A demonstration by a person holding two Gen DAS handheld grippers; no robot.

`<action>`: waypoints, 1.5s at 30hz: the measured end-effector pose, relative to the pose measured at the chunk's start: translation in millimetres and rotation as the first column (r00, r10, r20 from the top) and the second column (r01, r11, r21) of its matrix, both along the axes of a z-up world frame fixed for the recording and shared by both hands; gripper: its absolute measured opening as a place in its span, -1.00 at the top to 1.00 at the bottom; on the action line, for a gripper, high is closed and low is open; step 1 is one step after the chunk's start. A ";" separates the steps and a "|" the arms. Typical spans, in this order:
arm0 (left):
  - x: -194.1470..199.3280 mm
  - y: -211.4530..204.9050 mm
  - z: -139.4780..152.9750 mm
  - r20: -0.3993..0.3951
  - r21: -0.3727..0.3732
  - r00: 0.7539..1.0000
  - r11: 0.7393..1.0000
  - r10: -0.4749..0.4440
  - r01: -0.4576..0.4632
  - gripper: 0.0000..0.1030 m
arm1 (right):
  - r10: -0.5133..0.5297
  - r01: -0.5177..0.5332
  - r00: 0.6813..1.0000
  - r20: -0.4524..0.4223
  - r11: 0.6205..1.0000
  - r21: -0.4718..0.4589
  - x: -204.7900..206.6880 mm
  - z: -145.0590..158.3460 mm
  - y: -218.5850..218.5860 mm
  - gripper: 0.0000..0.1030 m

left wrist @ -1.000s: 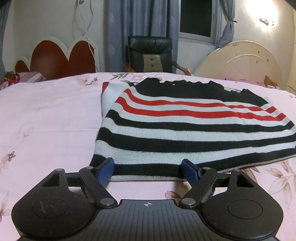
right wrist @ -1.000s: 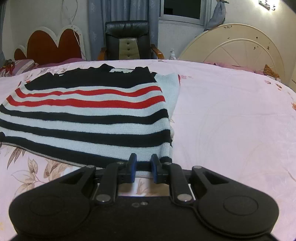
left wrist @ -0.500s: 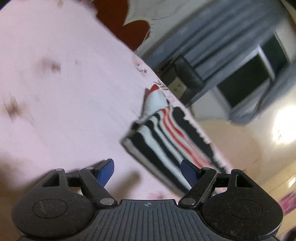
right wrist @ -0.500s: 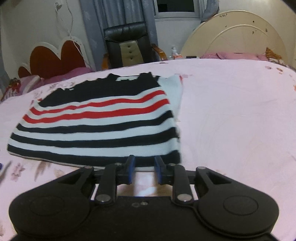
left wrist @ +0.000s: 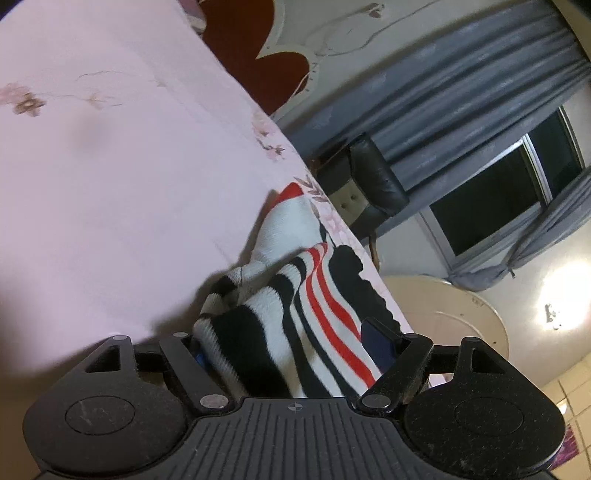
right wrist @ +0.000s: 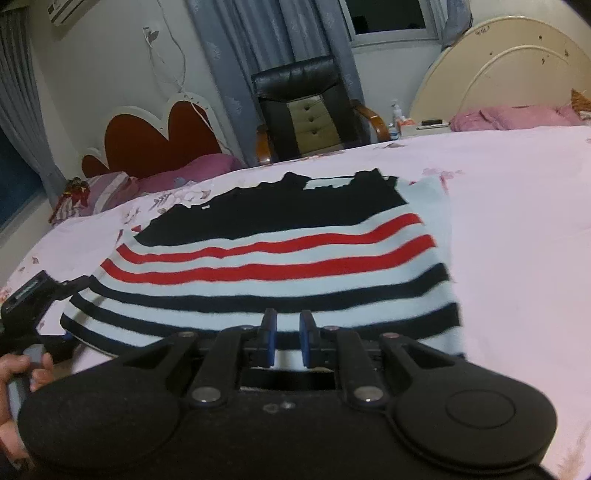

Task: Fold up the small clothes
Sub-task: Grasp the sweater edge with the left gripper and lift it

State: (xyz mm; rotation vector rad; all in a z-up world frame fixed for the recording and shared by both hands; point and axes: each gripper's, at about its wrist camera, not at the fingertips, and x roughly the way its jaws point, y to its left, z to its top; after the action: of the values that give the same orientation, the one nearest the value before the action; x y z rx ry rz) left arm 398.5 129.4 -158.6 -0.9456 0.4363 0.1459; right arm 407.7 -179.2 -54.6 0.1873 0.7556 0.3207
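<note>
Grabbing the hem to start a fold: striped sweater (right wrist: 280, 258) lies flat mid-frame on the pink bed (right wrist: 517, 229), left gripper (left wrist: 291, 350) wide around its bunched corner, right gripper (right wrist: 286, 341) narrow and closing at the hem, grip unclear; next, lift both evenly.

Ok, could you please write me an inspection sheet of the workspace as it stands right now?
Surface: pink floral bedsheet, smooth.
Job's things: striped sweater, mostly flat; its left edge is bunched up.
Clutter: pink pillows at the far edge.
Grippers: left gripper open wide around the bunched edge; right gripper jaws closing, near hem between them, grip unclear.
Cables: white cord hanging on the wall.
Surroundings: black chair, grey curtains, window.
</note>
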 end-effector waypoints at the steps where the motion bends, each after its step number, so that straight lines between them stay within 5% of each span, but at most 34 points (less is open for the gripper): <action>1: 4.4 1.3 0.3 -0.004 0.007 1.000 1.000 0.002 -0.002 -0.30 | 0.005 -0.005 1.000 -0.001 1.000 0.002 2.8 -2.6 4.2 0.75; 2: 9.1 4.1 -2.2 -0.030 -0.004 1.000 1.000 0.009 -0.009 0.67 | 0.012 -0.012 1.000 -0.003 1.000 0.002 5.7 -4.7 7.9 0.75; 4: 2.7 16.1 -8.9 -0.016 -0.136 0.999 0.990 0.042 -0.044 0.67 | 0.025 -0.025 1.000 -0.006 1.000 0.000 11.2 -8.8 16.8 0.75; 6: -8.1 11.3 3.7 0.084 -0.112 0.996 0.993 0.038 -0.029 0.67 | 0.042 -0.042 0.999 -0.010 0.999 -0.001 16.1 -8.7 25.5 0.76; 10: -2.3 16.5 -16.5 0.000 -0.144 0.999 0.989 0.034 -0.034 0.67 | 0.076 -0.076 0.997 0.002 0.997 -0.006 26.6 -7.1 40.2 0.76; 19: 5.2 18.8 -29.4 0.051 -0.189 0.999 0.982 0.018 -0.008 0.67 | 0.108 -0.108 0.994 0.025 0.994 0.003 54.9 -9.8 78.6 0.76; 27: -12.8 25.2 -34.4 0.076 -0.217 0.997 0.976 0.005 0.012 0.67 | 0.127 -0.120 0.991 0.036 0.980 -0.161 63.7 -35.6 101.7 0.80; 33: -18.4 33.3 -53.0 0.174 -0.458 0.983 0.888 0.065 0.022 0.67 | 0.142 -0.128 0.988 0.058 0.971 -0.202 61.1 -37.5 104.4 0.84; 40: 1.2 8.8 9.6 0.260 -0.273 0.961 0.948 -0.091 0.164 0.67 | 0.113 -0.110 0.993 0.023 0.988 -0.108 68.0 -37.2 93.3 0.84; 45: 26.8 -34.6 59.4 0.287 -0.153 0.924 0.940 -0.254 0.306 0.67 | 0.095 -0.095 0.996 0.001 0.996 -0.001 72.6 -40.1 79.3 0.86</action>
State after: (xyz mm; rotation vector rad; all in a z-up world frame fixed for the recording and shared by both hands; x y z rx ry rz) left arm 425.3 94.8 -99.1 -1.0670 0.3386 -0.2884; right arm 480.2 -99.9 -94.7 0.1505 0.7647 0.4102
